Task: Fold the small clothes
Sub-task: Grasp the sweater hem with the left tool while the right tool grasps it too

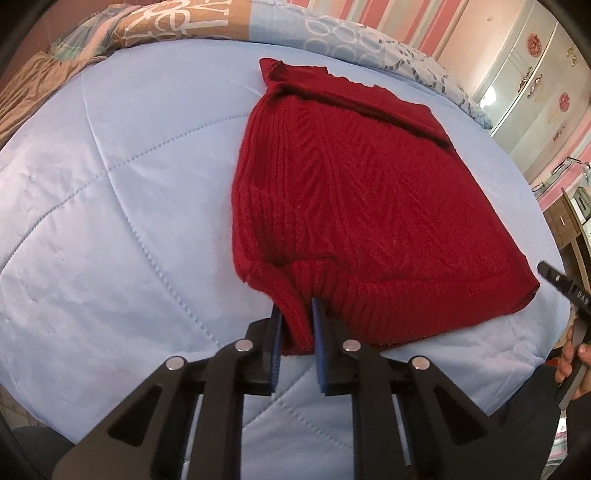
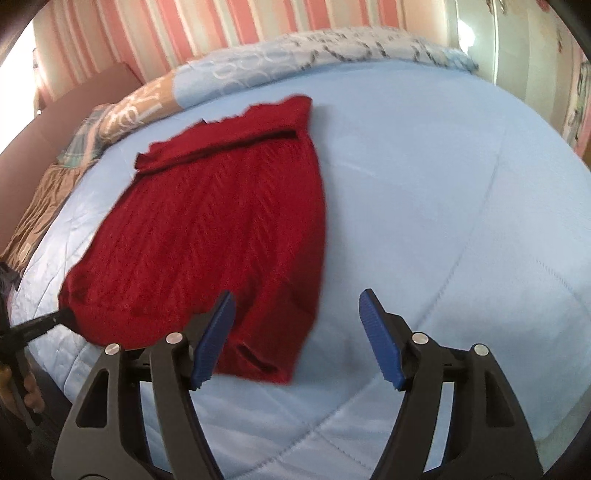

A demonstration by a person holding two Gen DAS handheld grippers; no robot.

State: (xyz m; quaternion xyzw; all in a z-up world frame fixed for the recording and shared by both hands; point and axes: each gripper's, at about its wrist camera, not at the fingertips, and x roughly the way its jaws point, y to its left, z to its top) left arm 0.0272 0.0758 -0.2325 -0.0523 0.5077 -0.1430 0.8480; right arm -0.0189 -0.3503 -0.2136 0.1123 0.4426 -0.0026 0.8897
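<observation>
A dark red knitted sweater [image 1: 351, 206] lies partly folded on a light blue quilt [image 1: 110, 192], with a folded strip along its far edge. My left gripper [image 1: 297, 306] is shut on the ribbed near-left hem of the sweater. In the right wrist view the sweater [image 2: 207, 229] lies to the left, and my right gripper [image 2: 297, 299] is open and empty just above the quilt [image 2: 443, 221], next to the sweater's near right corner. The left gripper [image 2: 55, 317] shows at the left edge, on the hem.
Patterned bedding [image 1: 166, 22] lies bunched along the far side of the bed. A pink striped wall [image 2: 184, 33] stands behind. White cabinets [image 1: 535, 85] and a wooden piece of furniture [image 1: 569, 221] stand to the right of the bed.
</observation>
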